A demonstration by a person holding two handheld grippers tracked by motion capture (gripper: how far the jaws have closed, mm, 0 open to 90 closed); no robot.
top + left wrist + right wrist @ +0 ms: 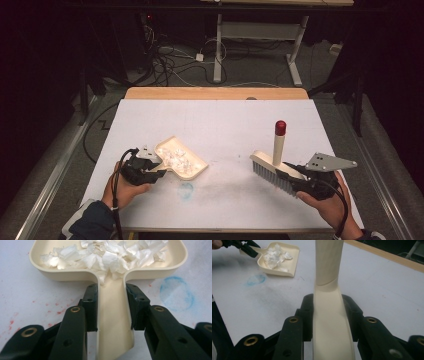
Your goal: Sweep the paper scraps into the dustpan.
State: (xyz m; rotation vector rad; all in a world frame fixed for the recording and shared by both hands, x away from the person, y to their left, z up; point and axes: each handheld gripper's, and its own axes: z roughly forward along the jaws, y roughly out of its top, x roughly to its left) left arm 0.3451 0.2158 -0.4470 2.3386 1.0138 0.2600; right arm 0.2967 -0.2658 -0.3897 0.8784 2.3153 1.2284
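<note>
Sweeping is done: the dustpan (181,158), left of the brush (274,167), holds the paper scraps (107,255), its handle pinched by the left claw (112,307). Keep it level when lifting; the right claw (329,315) pinches the brush.

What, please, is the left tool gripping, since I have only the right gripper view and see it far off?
Observer: The left tool is shut on the dustpan, its pads either side of the handle.
Operator: Is anything in the pan?
Observer: Yes, white paper scraps, heaped against the back wall.
Operator: And what tops the brush in my tool?
Observer: The high view shows a red cap on the brush, which the right tool clamps by its back.
</note>
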